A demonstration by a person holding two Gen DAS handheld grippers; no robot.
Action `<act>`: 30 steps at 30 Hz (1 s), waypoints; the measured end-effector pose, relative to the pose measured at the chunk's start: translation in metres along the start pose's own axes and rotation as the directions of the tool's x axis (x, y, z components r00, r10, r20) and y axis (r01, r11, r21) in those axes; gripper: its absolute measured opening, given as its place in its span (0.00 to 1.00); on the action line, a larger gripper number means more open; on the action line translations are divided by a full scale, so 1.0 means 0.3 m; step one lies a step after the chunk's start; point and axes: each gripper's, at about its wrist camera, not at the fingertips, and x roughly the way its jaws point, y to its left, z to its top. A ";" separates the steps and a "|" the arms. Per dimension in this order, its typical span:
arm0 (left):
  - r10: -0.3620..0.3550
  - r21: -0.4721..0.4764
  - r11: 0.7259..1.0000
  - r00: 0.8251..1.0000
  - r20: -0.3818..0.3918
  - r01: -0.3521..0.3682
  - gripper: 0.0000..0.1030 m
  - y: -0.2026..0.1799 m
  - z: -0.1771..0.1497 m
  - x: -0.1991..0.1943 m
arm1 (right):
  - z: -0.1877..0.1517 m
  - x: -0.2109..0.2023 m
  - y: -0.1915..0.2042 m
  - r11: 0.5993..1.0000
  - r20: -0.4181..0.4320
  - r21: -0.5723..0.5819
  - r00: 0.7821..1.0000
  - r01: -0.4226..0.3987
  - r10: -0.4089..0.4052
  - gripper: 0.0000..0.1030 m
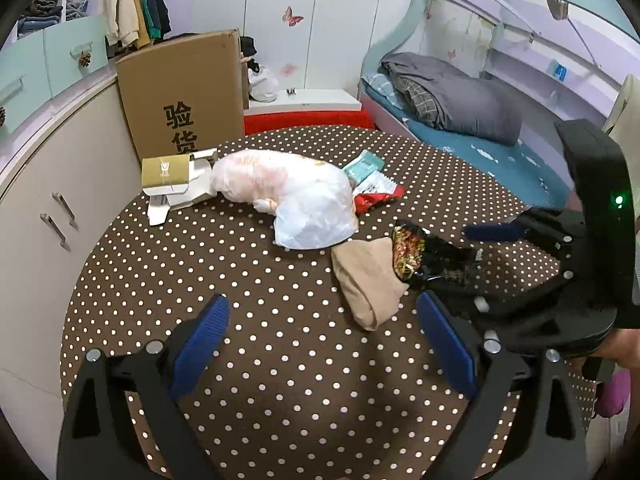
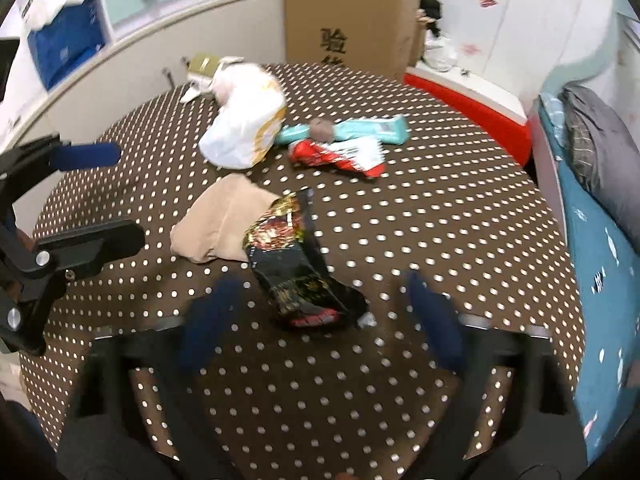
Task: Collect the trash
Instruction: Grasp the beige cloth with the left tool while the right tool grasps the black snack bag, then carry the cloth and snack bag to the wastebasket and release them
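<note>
- The left gripper (image 1: 322, 344) hangs wide open over bare polka-dot tablecloth (image 1: 280, 380), holding nothing.
- The right gripper (image 2: 320, 312), blurred, has jaws apart around the near end of a black snack wrapper (image 2: 296, 268); whether the pads touch it cannot be told.
- Beyond lie a beige cloth (image 2: 220, 220), a white plastic bag (image 2: 244, 124), and red (image 2: 336, 156) and teal packets (image 2: 360, 128).
- A cardboard box (image 1: 184, 92) behind the table reads "验货".
- A bed (image 1: 460, 120) stands on the far side.

A brown dotted tabletop (image 1: 280, 360) fills the middle. Cupboards (image 1: 60, 208) stand at nine o'clock, a white wardrobe (image 1: 312, 32) at twelve, a bunk bed (image 1: 480, 120) at two.
</note>
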 end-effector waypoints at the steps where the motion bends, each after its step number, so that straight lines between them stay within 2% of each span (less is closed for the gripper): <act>1: -0.005 -0.003 1.000 1.000 -0.005 0.005 0.90 0.000 0.002 0.006 | -0.001 -0.002 0.001 1.000 0.007 -0.003 1.000 0.004 -0.004 0.42; 4: -0.007 -0.005 1.000 1.000 -0.017 0.007 0.90 -0.006 0.010 0.032 | -0.018 -0.010 -0.001 1.000 0.016 0.004 1.000 -0.004 0.004 0.35; 12: 0.015 0.048 0.999 0.999 -0.048 -0.013 0.90 -0.084 0.034 0.125 | -0.108 -0.123 -0.110 0.986 0.088 0.167 0.996 -0.011 -0.003 0.34; 14: 0.001 0.042 0.999 0.998 -0.064 0.001 0.90 -0.100 0.038 0.149 | -0.128 -0.150 -0.136 0.980 0.101 0.197 0.995 -0.006 -0.014 0.34; 15: -0.010 0.031 0.999 0.997 -0.073 0.012 0.86 -0.104 0.039 0.159 | -0.142 -0.167 -0.151 0.977 0.109 0.214 0.994 -0.002 -0.022 0.34; 16: -0.029 0.016 0.999 0.996 -0.088 0.031 0.75 -0.107 0.039 0.170 | -0.151 -0.180 -0.162 0.974 0.115 0.225 0.993 0.001 -0.028 0.34; 17: -0.018 0.024 1.000 0.997 -0.079 0.020 0.62 -0.114 0.039 0.169 | -0.165 -0.197 -0.177 0.971 0.125 0.240 0.992 0.001 -0.032 0.34; 18: -0.018 0.033 0.999 0.997 -0.078 0.021 0.46 -0.123 0.040 0.171 | -0.177 -0.211 -0.190 0.967 0.133 0.255 0.990 0.000 -0.035 0.34; 20: -0.037 0.030 0.999 0.996 -0.086 0.040 0.28 -0.131 0.042 0.170 | -0.194 -0.236 -0.207 0.961 0.148 0.276 0.988 0.001 -0.044 0.34; 24: -0.068 0.025 0.997 0.994 -0.088 0.071 0.24 -0.141 0.039 0.157 | -0.229 -0.294 -0.251 0.945 0.190 0.326 0.979 0.007 -0.073 0.34; 30: -0.094 0.043 0.994 0.994 -0.061 0.097 0.23 -0.194 0.051 0.102 | -0.263 -0.379 -0.317 0.925 0.240 0.381 0.964 0.013 -0.112 0.34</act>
